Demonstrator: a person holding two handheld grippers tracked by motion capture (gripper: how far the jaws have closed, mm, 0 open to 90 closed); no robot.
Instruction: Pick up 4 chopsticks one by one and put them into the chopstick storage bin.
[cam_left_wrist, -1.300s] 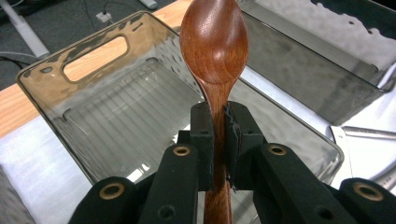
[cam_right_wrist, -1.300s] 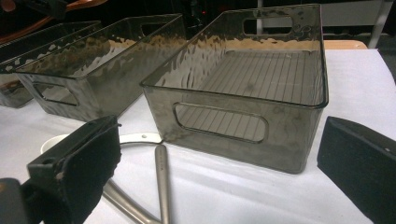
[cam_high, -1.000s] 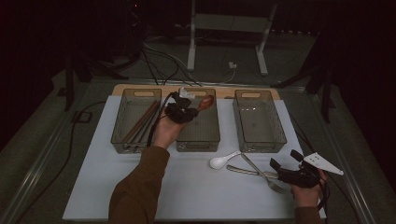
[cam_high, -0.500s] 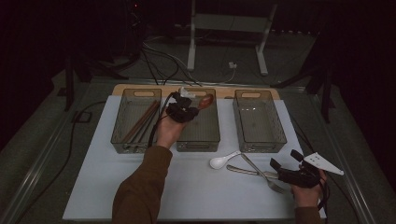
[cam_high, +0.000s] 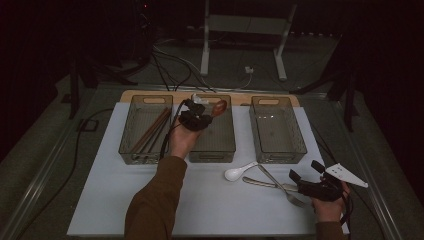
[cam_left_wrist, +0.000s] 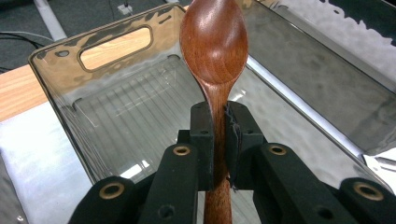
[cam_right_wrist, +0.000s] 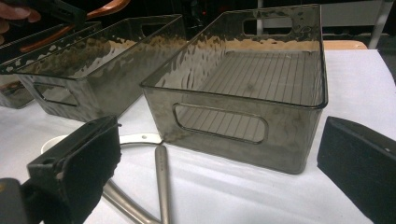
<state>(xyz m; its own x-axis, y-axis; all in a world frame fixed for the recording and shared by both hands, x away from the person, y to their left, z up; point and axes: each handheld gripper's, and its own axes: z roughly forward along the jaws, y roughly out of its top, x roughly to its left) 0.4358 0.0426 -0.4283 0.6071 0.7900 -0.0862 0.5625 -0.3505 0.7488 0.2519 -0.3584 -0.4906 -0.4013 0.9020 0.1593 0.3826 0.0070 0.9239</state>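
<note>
Brown wooden spoon (cam_left_wrist: 214, 56) pinched at the neck by left gripper (cam_left_wrist: 218, 140) fingers, bowl pointing 12 o'clock, held over the middle smoked clear plastic bin (cam_high: 220, 142). Right gripper (cam_high: 307, 176) at 4 o'clock on the white counter (cam_high: 100, 200), fingers spread, pinching nothing. White ceramic spoon (cam_high: 238, 172) and metal utensils (cam_high: 272, 182) just at its 9 o'clock. Right-hand bin (cam_right_wrist: 261, 93) at 12 o'clock of them.

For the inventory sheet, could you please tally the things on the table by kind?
Clear bins: 3
Wooden spoon, held in the left claw: 1
White spoon: 1
Metal utensils: 2
Wooden sticks in the left bin: number unclear
Total, sticks aside: 7
</note>
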